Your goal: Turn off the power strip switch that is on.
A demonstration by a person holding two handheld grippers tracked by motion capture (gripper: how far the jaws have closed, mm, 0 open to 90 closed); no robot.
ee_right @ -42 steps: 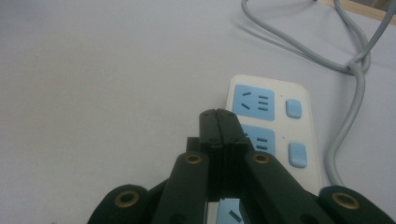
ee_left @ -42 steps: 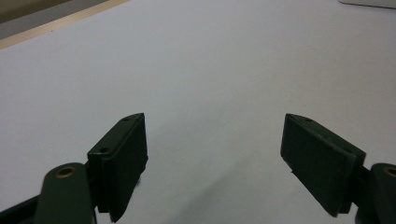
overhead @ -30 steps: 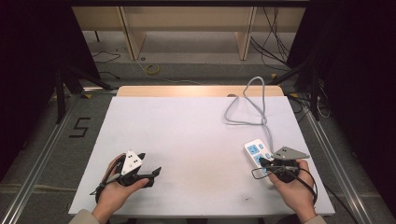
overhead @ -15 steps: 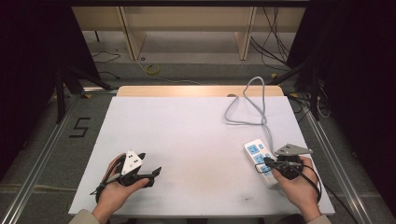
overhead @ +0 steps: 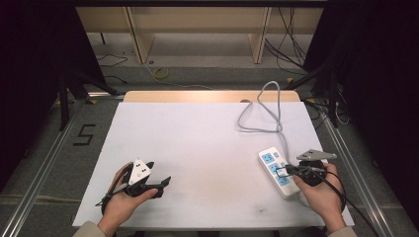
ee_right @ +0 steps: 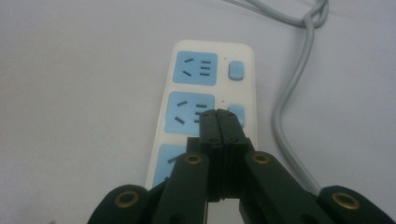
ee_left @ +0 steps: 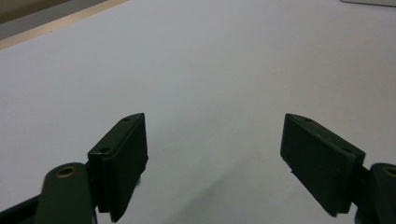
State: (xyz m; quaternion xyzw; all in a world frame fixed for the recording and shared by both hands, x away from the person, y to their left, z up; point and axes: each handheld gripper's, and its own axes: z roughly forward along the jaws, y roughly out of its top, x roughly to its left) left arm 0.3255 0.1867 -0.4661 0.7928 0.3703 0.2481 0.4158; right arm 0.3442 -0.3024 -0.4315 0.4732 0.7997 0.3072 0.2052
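Note:
A white power strip [overhead: 271,159] with blue sockets and blue switches lies at the table's front right, and its grey cable [overhead: 262,111] loops toward the far edge. My right gripper [overhead: 280,171] is shut with nothing between its jaws. Its tips [ee_right: 218,114] sit over the power strip [ee_right: 196,70], at the right edge of the middle socket and beside the middle switch [ee_right: 238,112]; whether they touch the strip I cannot tell. My left gripper [overhead: 159,174] rests at the front left, open. In the left gripper view the gripper [ee_left: 215,149] has bare table between its jaws.
The white table top [overhead: 197,138] has a wooden strip along its far edge. The cable [ee_right: 289,93] runs along the right side of the strip. Metal rails flank the table, and shelving and loose wires stand on the floor beyond it.
My right gripper has shifted slightly away from the person along the power strip, still shut. The left gripper has stayed where it was.

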